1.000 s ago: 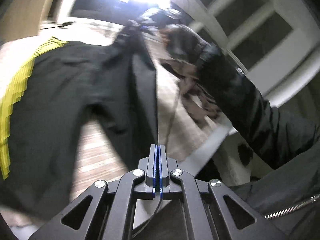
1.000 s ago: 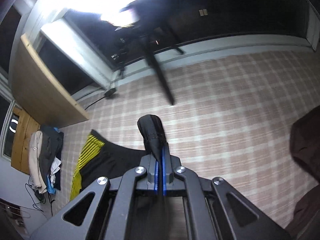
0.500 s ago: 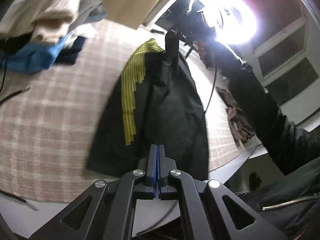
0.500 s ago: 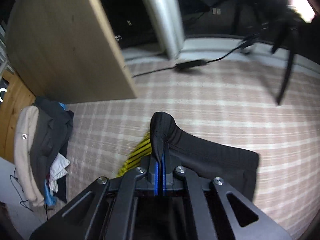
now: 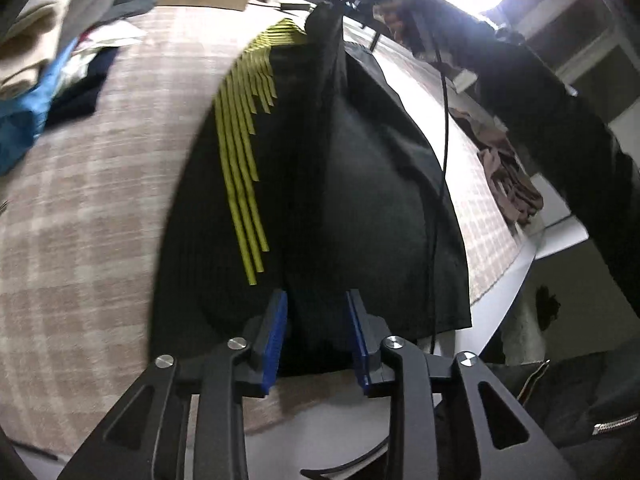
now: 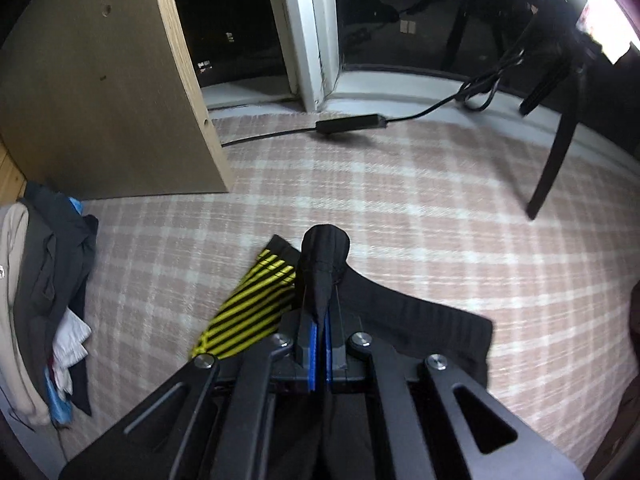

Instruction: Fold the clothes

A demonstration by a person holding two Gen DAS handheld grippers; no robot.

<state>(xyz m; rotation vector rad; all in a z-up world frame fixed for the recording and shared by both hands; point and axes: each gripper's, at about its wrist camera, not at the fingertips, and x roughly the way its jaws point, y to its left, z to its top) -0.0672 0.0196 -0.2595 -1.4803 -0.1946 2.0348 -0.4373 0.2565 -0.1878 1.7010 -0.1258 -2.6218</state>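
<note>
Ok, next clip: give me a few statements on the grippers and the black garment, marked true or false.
1. The left gripper is open. True.
2. The right gripper is open and holds nothing. False: it is shut on a fold of the black garment.
3. The garment has red stripes. False: the stripes are yellow.
4. A pile of clothes lies on the checked cloth. True.
5. The garment hangs clear of the surface. False: most of it lies on the cloth.

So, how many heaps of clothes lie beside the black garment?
2: a mixed heap at the cloth's far left, a brown heap at its right edge. More may be hidden.
</note>
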